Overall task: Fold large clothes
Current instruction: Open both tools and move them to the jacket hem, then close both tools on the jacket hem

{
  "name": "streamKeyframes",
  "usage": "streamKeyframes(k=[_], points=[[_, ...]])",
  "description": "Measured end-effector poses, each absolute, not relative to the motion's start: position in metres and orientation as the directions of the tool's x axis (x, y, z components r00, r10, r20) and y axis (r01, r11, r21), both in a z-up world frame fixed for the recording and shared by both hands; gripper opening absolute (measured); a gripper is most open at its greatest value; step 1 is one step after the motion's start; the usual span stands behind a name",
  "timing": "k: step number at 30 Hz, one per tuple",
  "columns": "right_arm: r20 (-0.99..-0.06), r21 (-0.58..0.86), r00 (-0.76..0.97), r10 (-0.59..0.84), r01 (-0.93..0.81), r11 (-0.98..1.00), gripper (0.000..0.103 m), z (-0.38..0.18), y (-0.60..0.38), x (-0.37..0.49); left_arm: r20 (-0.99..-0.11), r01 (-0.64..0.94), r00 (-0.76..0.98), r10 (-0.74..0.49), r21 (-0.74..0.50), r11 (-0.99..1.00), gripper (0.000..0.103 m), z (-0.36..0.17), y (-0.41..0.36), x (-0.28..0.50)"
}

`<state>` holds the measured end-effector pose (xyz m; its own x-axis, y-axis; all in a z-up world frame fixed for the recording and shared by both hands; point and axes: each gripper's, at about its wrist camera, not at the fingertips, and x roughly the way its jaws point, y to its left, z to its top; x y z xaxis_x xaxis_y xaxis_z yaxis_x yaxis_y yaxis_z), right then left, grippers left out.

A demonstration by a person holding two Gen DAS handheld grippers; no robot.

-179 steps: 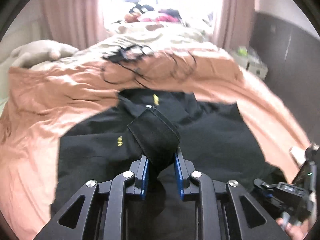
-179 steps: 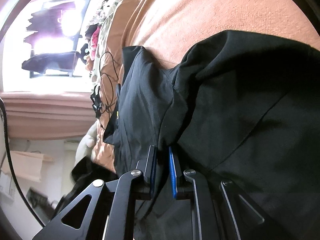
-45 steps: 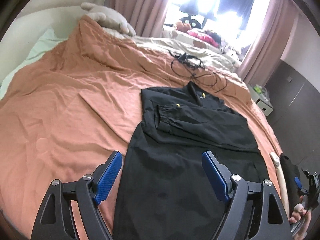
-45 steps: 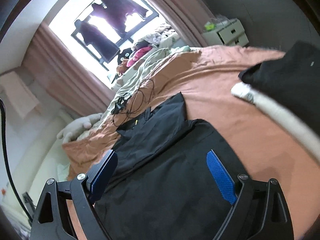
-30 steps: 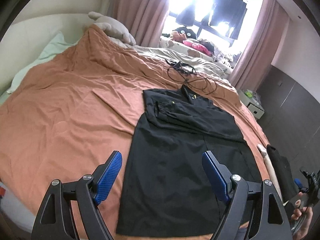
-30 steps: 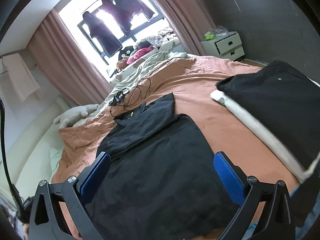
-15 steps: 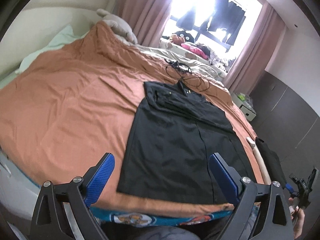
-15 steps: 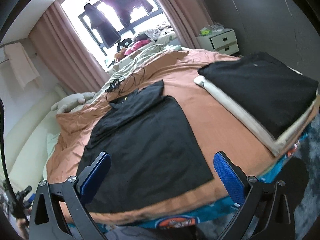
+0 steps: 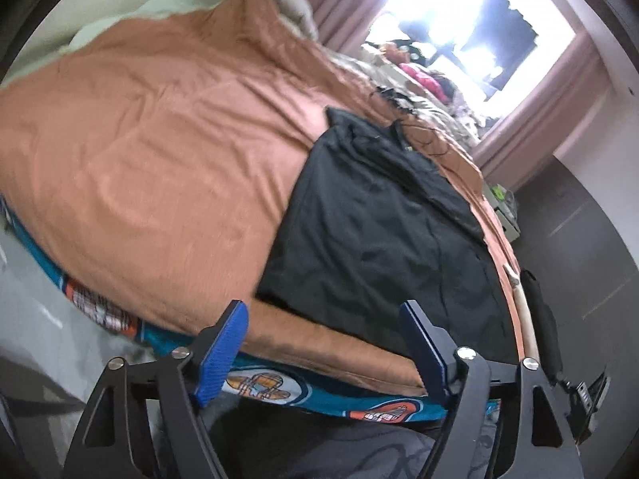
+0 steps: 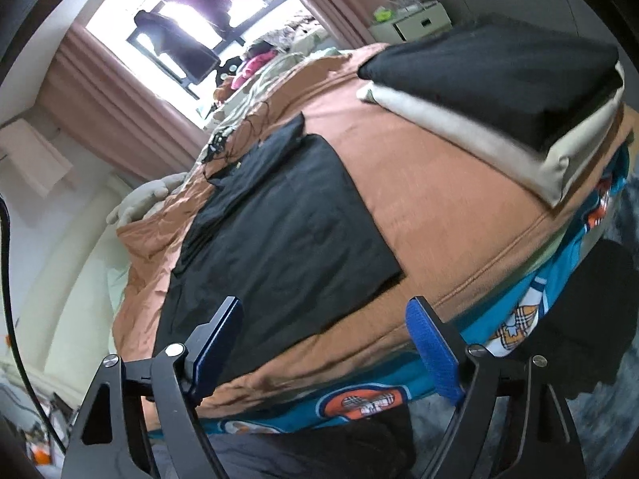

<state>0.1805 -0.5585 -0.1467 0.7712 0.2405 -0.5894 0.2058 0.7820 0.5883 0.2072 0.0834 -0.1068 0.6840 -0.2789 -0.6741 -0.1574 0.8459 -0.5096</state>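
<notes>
A large black garment lies flat on the orange bedspread, its sleeves folded across the chest near the collar. It also shows in the right wrist view. My left gripper is open and empty, low at the foot of the bed, just short of the garment's hem. My right gripper is open and empty too, at the bed's foot edge below the hem.
A stack of folded clothes, black on top of beige, sits at the bed's right corner. Black cables lie beyond the collar. A plush toy lies at the head end. A white drawer unit stands by the dark wall.
Both grippers have dropped and pulled back to the foot of the bed, now level with the mattress edge. Both stay open and empty. The garment has not moved.
</notes>
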Motion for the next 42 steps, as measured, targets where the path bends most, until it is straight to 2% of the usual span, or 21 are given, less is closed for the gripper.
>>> streamKeyframes(k=[5, 19, 23, 28, 34, 36, 38, 42], points=[[-0.611, 0.598, 0.754, 0.241, 0.239, 0.765, 0.084, -0.167, -0.563, 0.204, -0.698, -0.198, 0.659, -0.281, -0.521, 0.83, 0.066, -0.135, 0.09, 0.226], [-0.624, 0.629, 0.748, 0.225, 0.311, 0.712, 0.083, -0.207, -0.585, 0.254, -0.744, -0.253, 0.591, -0.311, -0.538, 0.804, 0.062, -0.182, 0.096, 0.283], [-0.592, 0.676, 0.766, 0.251, 0.301, 0.673, 0.083, -0.211, -0.589, 0.256, -0.732, -0.25, 0.592, -0.337, -0.564, 0.787, 0.062, -0.184, 0.099, 0.287], [-0.484, 0.808, 0.785, 0.386, 0.231, 0.543, 0.08, -0.22, -0.588, 0.255, -0.658, -0.253, 0.62, -0.427, -0.682, 0.686, 0.062, -0.19, 0.107, 0.272], [-0.444, 0.844, 0.774, 0.451, 0.193, 0.5, 0.08, -0.228, -0.568, 0.255, -0.623, -0.23, 0.642, -0.447, -0.712, 0.663, 0.061, -0.188, 0.1, 0.262], [-0.453, 0.835, 0.776, 0.438, 0.199, 0.513, 0.078, -0.229, -0.566, 0.256, -0.627, -0.232, 0.642, -0.441, -0.708, 0.667, 0.057, -0.188, 0.096, 0.267], [-0.465, 0.828, 0.779, 0.422, 0.212, 0.519, 0.073, -0.23, -0.566, 0.258, -0.633, -0.237, 0.639, -0.437, -0.702, 0.672, 0.045, -0.188, 0.092, 0.274], [-0.484, 0.812, 0.785, 0.386, 0.239, 0.533, 0.065, -0.23, -0.572, 0.266, -0.654, -0.257, 0.636, -0.409, -0.68, 0.687, 0.042, -0.191, 0.087, 0.285]])
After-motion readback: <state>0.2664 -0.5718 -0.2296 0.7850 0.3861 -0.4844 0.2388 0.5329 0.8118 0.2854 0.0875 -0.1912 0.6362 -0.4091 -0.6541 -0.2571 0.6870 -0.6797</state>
